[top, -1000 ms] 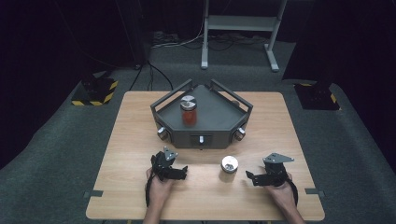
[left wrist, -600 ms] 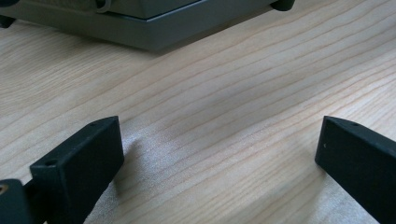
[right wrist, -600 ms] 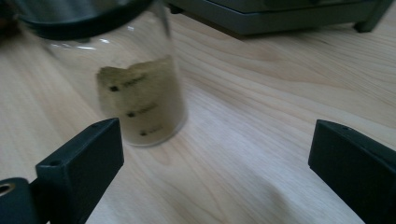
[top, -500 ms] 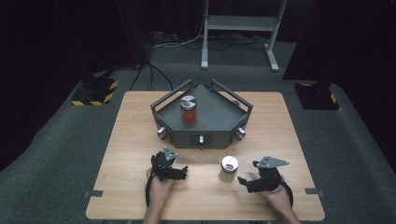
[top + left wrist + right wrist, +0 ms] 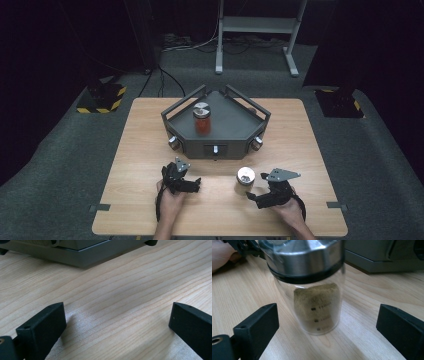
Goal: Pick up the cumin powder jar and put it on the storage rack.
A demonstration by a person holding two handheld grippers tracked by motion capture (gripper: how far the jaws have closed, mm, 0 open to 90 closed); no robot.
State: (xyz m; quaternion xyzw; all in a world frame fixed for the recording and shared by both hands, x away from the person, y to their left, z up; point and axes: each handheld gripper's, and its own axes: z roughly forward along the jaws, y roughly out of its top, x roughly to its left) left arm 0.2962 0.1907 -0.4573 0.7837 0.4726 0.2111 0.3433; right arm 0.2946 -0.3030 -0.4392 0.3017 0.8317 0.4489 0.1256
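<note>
Light wooden table (image 5: 140, 150) w/ 2 claws near the front edge: left claw (image 5: 192, 185) jaws apart over bare wood; right claw (image 5: 254, 196) jaws apart, facing 1 steel-lidded glass jar of tan powder (image 5: 245, 179). Farther back, 1 grey angular metal tray (image 5: 230, 120) holds 1 red-filled glass jar (image 5: 202, 119).

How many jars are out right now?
2. One jar with red contents stands on the grey tray; the other jar, with brownish powder, stands on the table before the open right gripper.
</note>
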